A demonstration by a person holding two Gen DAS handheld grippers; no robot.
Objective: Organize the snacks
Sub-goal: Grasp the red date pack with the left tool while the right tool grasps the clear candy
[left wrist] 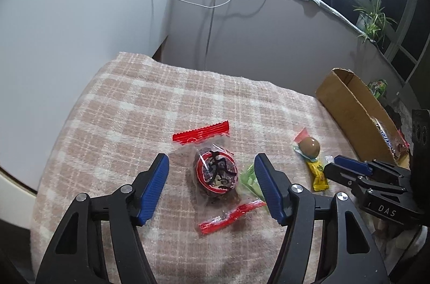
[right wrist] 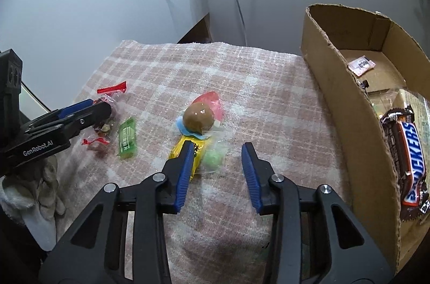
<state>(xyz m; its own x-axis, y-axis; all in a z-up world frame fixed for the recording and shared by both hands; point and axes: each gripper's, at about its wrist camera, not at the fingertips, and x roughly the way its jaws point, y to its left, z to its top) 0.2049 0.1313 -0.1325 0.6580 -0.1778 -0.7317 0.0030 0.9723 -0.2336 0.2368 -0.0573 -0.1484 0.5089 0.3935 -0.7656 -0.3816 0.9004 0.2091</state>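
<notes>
Hovering over a pink plaid cloth (left wrist: 113, 109) that covers the worktop, the left claw (left wrist: 211, 185) is spread wide, its blue pads (left wrist: 154, 190) either side of a clear packet with red crimped ends (left wrist: 215, 173) holding a dark round snack; whether the pads touch it cannot be told. A green sachet (right wrist: 126, 139) lies just beside that packet, partly behind the left claw's inner finger in the left wrist view. Near the middle of the cloth a brown glossy egg-shaped snack (right wrist: 198, 116) sits in clear wrap with a red tab, touching a yellow packet (right wrist: 188, 149). The right claw (right wrist: 217, 171) is also open wide and holds nothing, one pad overlapping the yellow packet's edge, with a blurred pale green piece (right wrist: 213, 159) just beyond. A cardboard box (right wrist: 346, 106) stands at the cloth's right edge, containing a Snickers bar (right wrist: 411, 163) and a small white sachet (right wrist: 361, 65).
</notes>
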